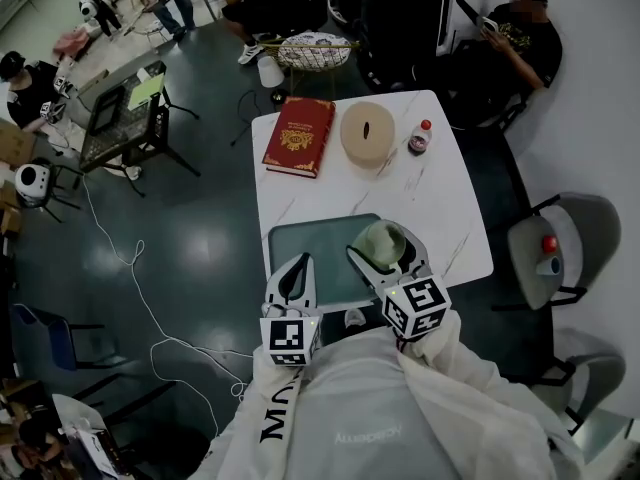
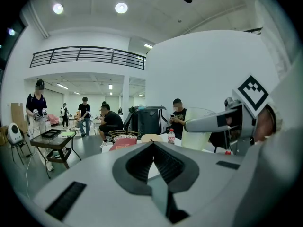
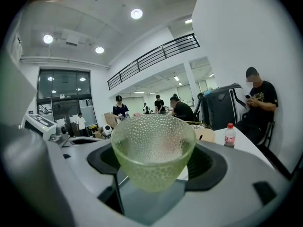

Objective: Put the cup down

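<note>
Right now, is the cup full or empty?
Empty: the green cup, clamped in the right gripper, shows nothing inside through its clear textured wall.

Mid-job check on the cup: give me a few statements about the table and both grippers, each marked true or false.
1. The right gripper holds the green cup. True.
2. The left gripper grips the bottle. False: its fingers are together on nothing, and the bottle stands on the table.
3. The red book lies right of the bottle. False: it lies to the bottle's left.
4. The round box sits between book and bottle. True.
</note>
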### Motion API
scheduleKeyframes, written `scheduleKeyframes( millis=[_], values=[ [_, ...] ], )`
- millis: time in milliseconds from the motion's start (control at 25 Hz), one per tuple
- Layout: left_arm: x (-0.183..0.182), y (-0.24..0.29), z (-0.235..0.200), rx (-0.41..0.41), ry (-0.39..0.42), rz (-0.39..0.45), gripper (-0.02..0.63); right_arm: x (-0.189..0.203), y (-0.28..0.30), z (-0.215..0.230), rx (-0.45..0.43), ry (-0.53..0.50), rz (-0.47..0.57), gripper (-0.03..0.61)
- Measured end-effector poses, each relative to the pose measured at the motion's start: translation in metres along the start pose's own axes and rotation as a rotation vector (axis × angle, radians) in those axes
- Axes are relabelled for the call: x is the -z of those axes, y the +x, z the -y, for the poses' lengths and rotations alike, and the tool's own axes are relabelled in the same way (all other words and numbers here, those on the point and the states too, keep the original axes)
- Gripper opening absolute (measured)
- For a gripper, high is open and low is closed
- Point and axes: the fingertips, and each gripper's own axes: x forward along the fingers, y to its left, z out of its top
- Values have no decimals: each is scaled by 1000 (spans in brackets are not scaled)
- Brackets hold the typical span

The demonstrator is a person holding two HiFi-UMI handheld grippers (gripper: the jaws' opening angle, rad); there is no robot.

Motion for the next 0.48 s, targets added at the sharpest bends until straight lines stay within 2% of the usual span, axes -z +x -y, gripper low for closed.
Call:
scheduleKeyframes(
  millis=[480],
  values=[
    [-8,15,2,-33,6,10,11,-3,14,13,-31,-6,-7,388]
  ],
)
